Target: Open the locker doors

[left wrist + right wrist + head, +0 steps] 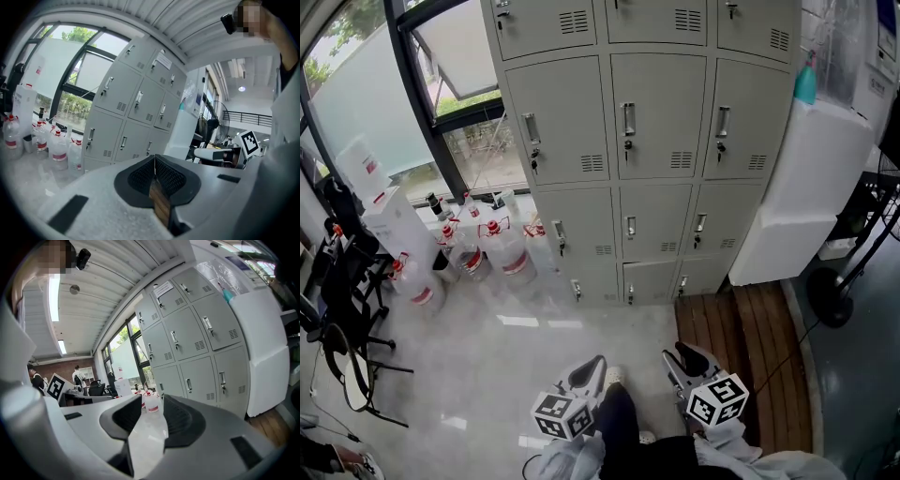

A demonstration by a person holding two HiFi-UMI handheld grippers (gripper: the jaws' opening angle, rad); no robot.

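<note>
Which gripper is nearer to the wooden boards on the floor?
Right. The right gripper hangs at the left edge of the wooden boards; the left gripper is farther left, over the pale floor.

I list: clear red-capped jugs (508, 251) on the floor by the window; white carton (394, 225) alongside; wooden platform (769, 347) right.

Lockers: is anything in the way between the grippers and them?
Nothing visible is. Only floor lies between the left gripper, the right gripper and the lockers; the bottles stand off to the left.
</note>
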